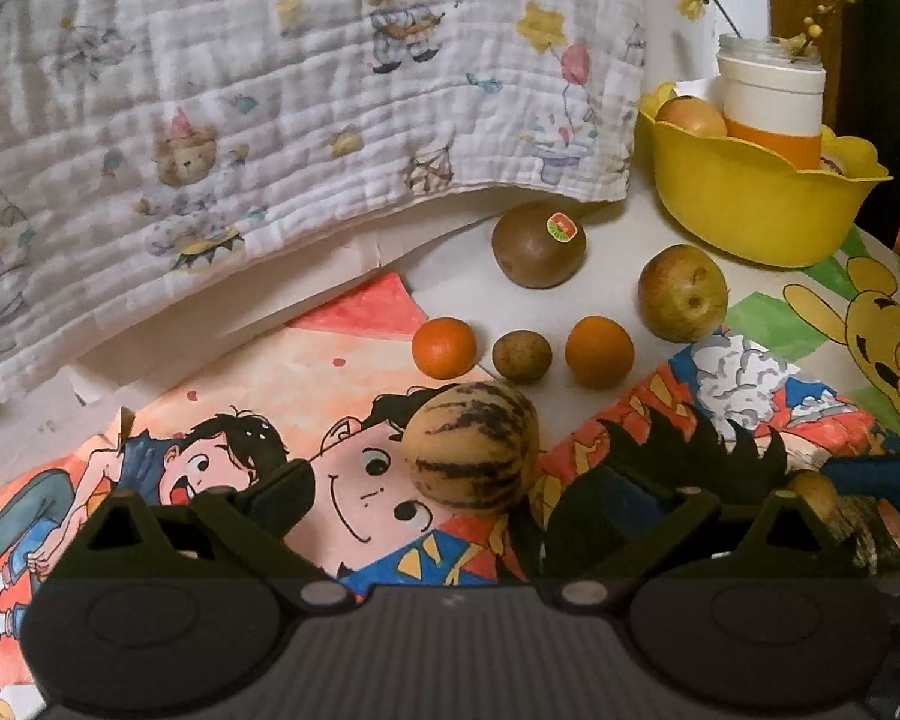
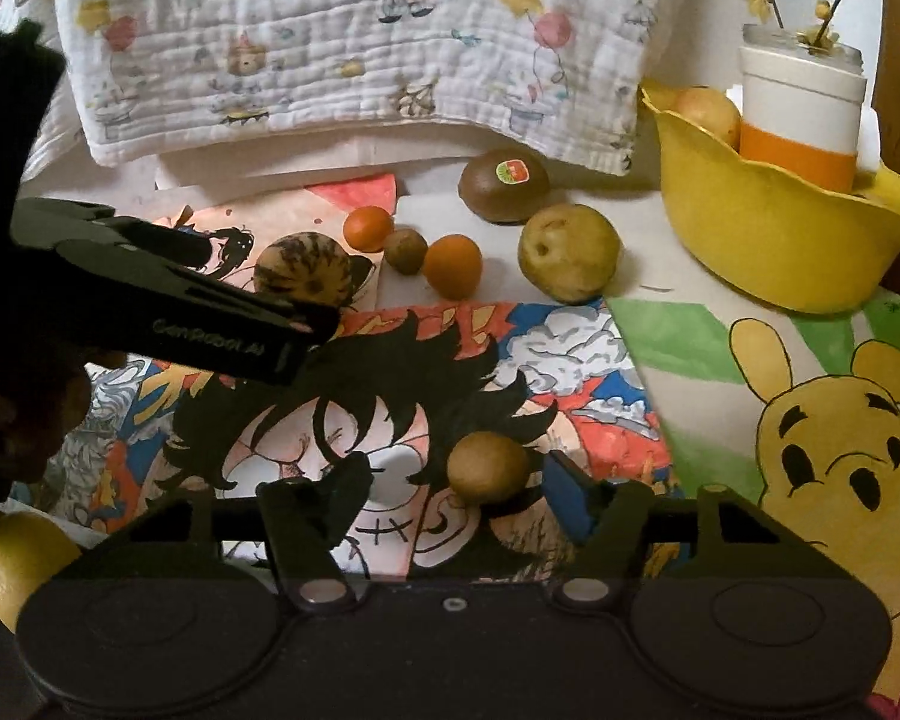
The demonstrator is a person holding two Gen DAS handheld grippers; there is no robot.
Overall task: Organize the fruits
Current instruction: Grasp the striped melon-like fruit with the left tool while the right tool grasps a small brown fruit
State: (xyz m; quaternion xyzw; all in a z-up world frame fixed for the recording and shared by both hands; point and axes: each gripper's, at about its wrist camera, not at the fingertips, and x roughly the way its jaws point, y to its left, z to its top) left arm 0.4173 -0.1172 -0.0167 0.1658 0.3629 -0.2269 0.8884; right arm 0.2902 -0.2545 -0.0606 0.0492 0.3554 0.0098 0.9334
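The left gripper [image 1: 426, 492] was open, and the striped round fruit [image 1: 471, 447] sat between its two fingers, a bit nearer the right finger and not squeezed yet. The right gripper [image 2: 456, 486] was open too, with a small brown fruit [image 2: 489, 468] resting between its fingers, closer to the right one. Both fruits lay on the bench [image 1: 480, 294], on top of bright cartoon drawings [image 1: 354, 480]. Each fruit was almost round, so I think it did not matter much which way the fingers closed on it. Farther back on the bench sat a little row: a small orange [image 1: 444, 347], a tiny brown fruit [image 1: 522, 356] and another orange [image 1: 599, 351]. Behind them were a kiwi with a sticker [image 1: 537, 243] and a yellow-brown apple [image 1: 683, 292]. The yellow bowl [image 1: 756, 204] stood at the far right, with one fruit [image 1: 690, 115] and a white and orange jar [image 1: 771, 111] already in it. The bowl lay ahead and to the right of both grippers, and the right gripper looked nearer to it. If the fruits were meant to go in the bowl, I would guess each gripper needed to close gently first, then carry its fruit up and to the right. A yellow fruit [image 2: 21, 561] also peeked out at the left edge of the right camera view.
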